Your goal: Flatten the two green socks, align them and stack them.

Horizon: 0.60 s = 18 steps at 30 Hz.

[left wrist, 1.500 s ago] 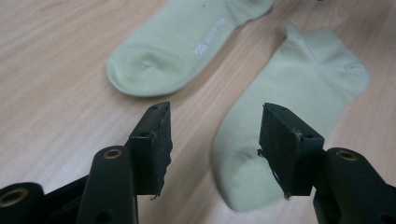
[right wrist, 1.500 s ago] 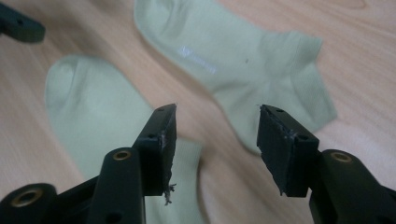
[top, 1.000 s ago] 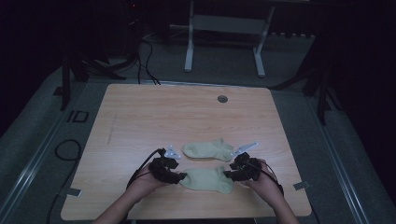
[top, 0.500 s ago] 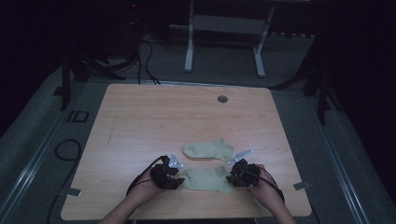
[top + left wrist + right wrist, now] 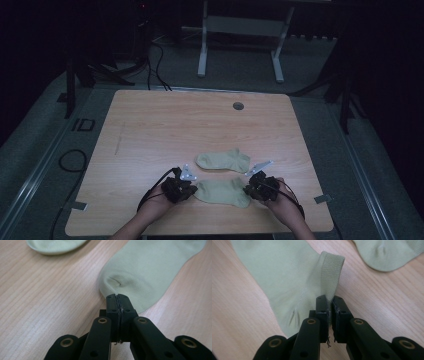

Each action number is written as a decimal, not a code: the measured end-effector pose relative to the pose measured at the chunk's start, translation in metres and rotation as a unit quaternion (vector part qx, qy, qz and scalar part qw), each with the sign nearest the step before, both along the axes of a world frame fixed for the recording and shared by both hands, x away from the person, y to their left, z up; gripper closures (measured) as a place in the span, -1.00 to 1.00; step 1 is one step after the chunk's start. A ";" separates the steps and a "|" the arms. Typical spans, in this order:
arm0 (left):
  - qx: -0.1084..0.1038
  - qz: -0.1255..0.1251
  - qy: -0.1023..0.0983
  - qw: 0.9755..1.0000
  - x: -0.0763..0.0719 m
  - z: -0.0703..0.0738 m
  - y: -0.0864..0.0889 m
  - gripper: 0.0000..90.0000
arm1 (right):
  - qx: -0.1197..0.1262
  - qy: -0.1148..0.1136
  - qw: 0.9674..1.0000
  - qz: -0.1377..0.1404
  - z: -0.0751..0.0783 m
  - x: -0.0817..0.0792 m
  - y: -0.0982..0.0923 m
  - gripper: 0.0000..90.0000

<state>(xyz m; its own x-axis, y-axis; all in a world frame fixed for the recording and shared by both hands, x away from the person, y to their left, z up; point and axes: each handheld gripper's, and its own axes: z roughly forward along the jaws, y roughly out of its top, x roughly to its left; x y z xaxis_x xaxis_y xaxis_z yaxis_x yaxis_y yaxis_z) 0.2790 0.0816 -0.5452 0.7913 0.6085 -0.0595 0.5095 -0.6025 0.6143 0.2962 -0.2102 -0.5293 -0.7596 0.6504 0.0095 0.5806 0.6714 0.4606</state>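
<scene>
Pale wooden desk (image 5: pixel 150 130) in a dark room, near edge: left gripper (image 5: pixel 186 189) and right gripper (image 5: pixel 253 189), jaws just closing, clamped on opposite ends of a green sock (image 5: pixel 222 192).

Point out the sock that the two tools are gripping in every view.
High view: the near sock lies low in the middle, between the left tool and the right tool.
Left gripper view: upper right, its end pinched in the jaws.
Right gripper view: upper left, its ribbed cuff pinched.
Shared landmark: the far sock.
</scene>
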 end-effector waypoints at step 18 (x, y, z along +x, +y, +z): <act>-0.029 0.027 -0.035 0.999 0.030 0.049 0.005 0.97 | 0.040 -0.053 0.997 -0.026 0.058 0.028 -0.011 0.88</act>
<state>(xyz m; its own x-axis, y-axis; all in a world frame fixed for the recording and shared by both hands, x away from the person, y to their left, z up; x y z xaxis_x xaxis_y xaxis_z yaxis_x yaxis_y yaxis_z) 0.3092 0.0865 -0.4964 0.7611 0.6474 -0.0410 0.4942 -0.5377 0.6831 0.3242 -0.2208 -0.4713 -0.7249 0.6886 -0.0163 0.5583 0.6012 0.5717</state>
